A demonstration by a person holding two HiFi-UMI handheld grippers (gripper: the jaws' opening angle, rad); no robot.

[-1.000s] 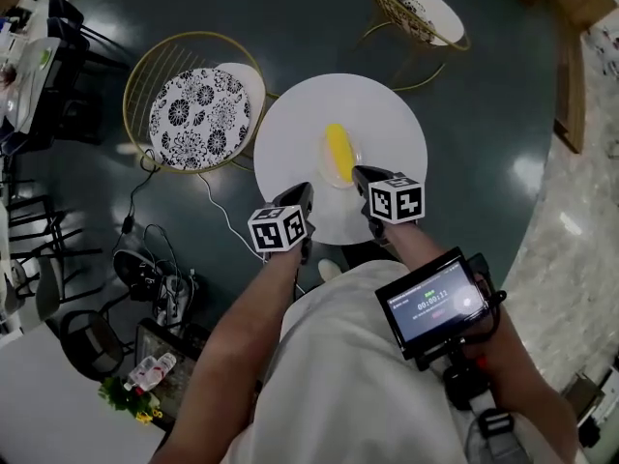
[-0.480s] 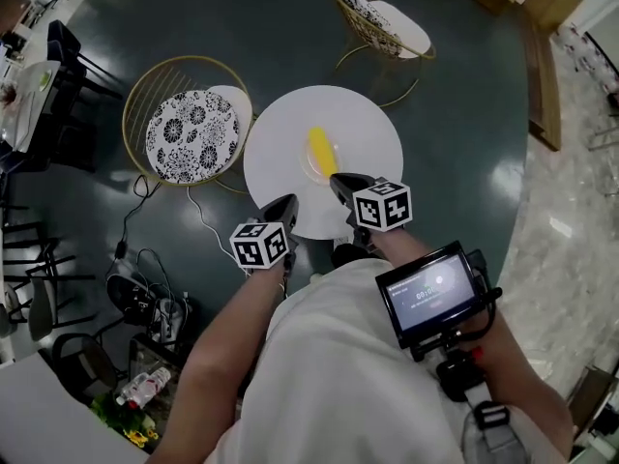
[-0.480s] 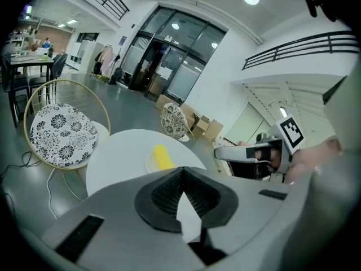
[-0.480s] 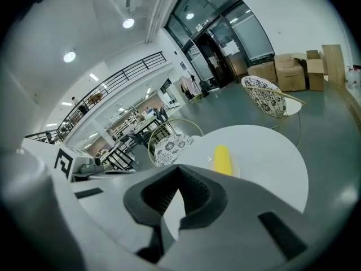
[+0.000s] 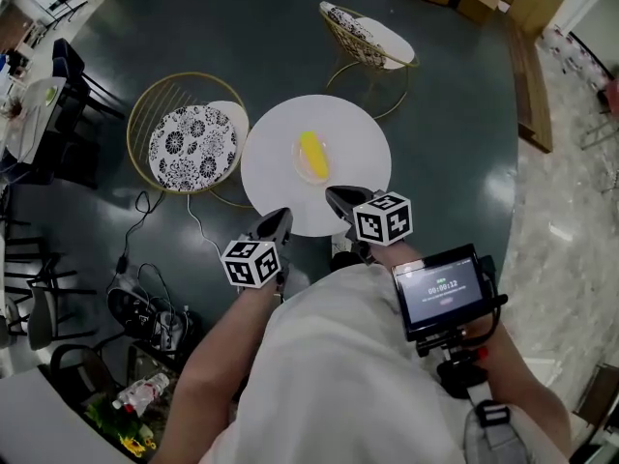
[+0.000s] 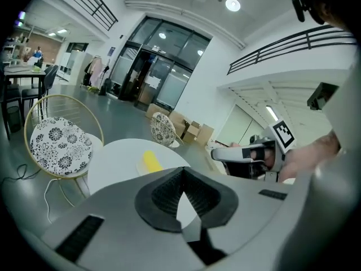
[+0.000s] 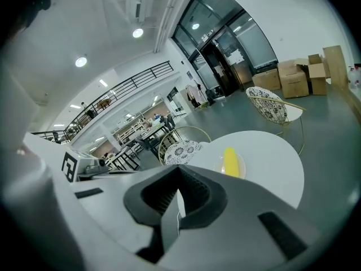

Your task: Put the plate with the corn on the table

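Left gripper [image 5: 280, 217] beside right gripper [image 5: 335, 194] (both closed).

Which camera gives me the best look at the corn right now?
The head view: it looks down on the whole corn, lying on the plate in the middle of the table. The left gripper view and right gripper view each show it small and foreshortened, from a low angle.

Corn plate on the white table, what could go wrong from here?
The corn lies loose on a small plate, so a knock to the table could roll it off. A cable trails on the floor left of the table, a possible trip hazard.
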